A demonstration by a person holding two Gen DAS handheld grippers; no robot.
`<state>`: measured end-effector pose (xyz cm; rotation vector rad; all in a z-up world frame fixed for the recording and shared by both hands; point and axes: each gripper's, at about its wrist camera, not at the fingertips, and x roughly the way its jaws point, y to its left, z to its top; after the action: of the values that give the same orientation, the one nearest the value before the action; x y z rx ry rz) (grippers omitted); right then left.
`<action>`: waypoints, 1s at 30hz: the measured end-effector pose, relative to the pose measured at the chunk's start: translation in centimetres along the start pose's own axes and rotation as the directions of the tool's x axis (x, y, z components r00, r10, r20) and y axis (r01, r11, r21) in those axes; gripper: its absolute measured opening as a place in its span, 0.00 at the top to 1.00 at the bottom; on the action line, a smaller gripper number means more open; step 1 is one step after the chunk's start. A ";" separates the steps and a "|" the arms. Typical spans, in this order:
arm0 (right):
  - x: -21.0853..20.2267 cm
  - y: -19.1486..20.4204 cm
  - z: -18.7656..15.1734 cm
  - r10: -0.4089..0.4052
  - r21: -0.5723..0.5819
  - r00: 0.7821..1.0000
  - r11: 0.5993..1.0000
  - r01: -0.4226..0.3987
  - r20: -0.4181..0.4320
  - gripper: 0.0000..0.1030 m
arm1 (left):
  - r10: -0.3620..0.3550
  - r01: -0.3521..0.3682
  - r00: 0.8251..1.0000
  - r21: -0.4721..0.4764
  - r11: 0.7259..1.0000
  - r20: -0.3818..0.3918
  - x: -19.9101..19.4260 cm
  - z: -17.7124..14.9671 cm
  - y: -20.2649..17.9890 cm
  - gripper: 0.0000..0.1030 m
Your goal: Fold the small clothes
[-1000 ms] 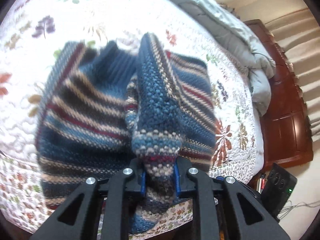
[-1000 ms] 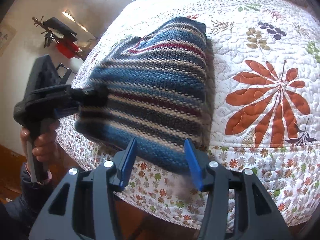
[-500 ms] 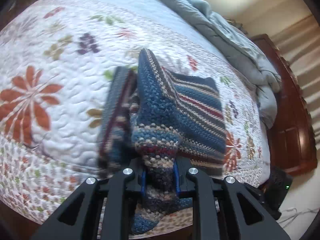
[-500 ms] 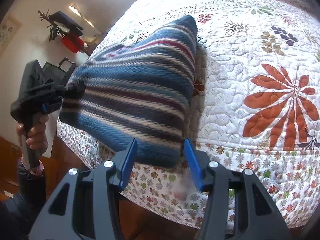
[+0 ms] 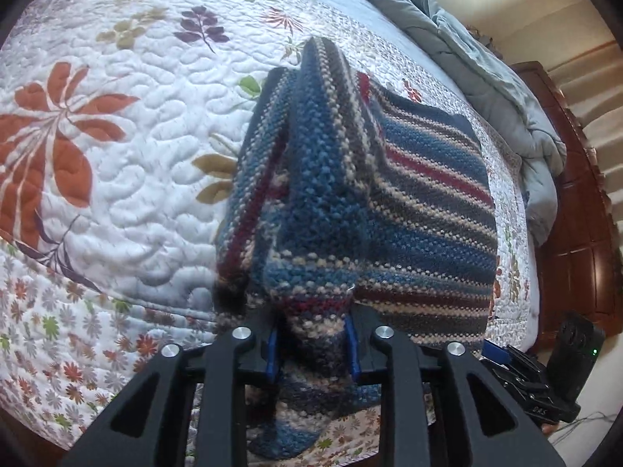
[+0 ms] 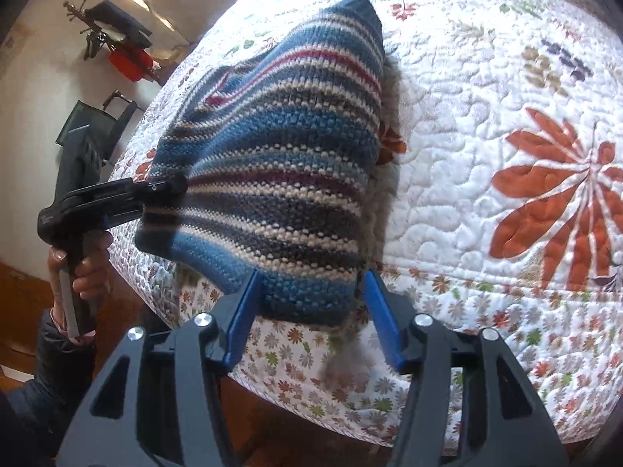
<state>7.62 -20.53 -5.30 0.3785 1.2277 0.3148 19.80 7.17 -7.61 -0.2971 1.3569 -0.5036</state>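
I have a striped knit garment [image 5: 389, 202] stretched between my two grippers over the near edge of the bed [image 5: 117, 163], which is covered by a white quilt printed with leaves and flowers. My left gripper [image 5: 311, 350] has a bunched corner of the knit between its blue pads [image 5: 271, 354]; the jaws are narrow but easing apart, and the wool still fills the gap from pad to pad, with a loose end hanging below them over the quilt's small-flowered border. From the right wrist view that same gripper [image 6: 167, 190] shows at the knit's left corner, gripped in my left hand [image 6: 83, 262], off the side of the bed. My right gripper [image 6: 311, 311] stands about half open and widening; the blue bottom hem of the garment [image 6: 280, 179] lies between its pads [image 6: 243, 319], the left pad against the wool and the right pad just beside it, so I cannot tell whether it still pinches. The far corner of the garment rests on the quilt, up the bed from the big orange leaf print [image 6: 560, 194], which lies to the right of the knit. A grey-blue duvet [image 5: 486, 74] is heaped at the far end of the bed, beside a dark wooden bed frame [image 5: 568, 233].
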 end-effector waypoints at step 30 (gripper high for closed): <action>-1.3 1.1 1.0 -0.030 -0.093 0.999 0.995 0.028 -0.021 0.50 | 0.082 -0.081 0.996 0.060 0.995 -0.028 -0.9 0.8 -2.0 0.55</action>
<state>8.09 -20.22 -3.40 0.2779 1.2348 0.3507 20.10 5.81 -5.74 -0.1854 1.3757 -0.4808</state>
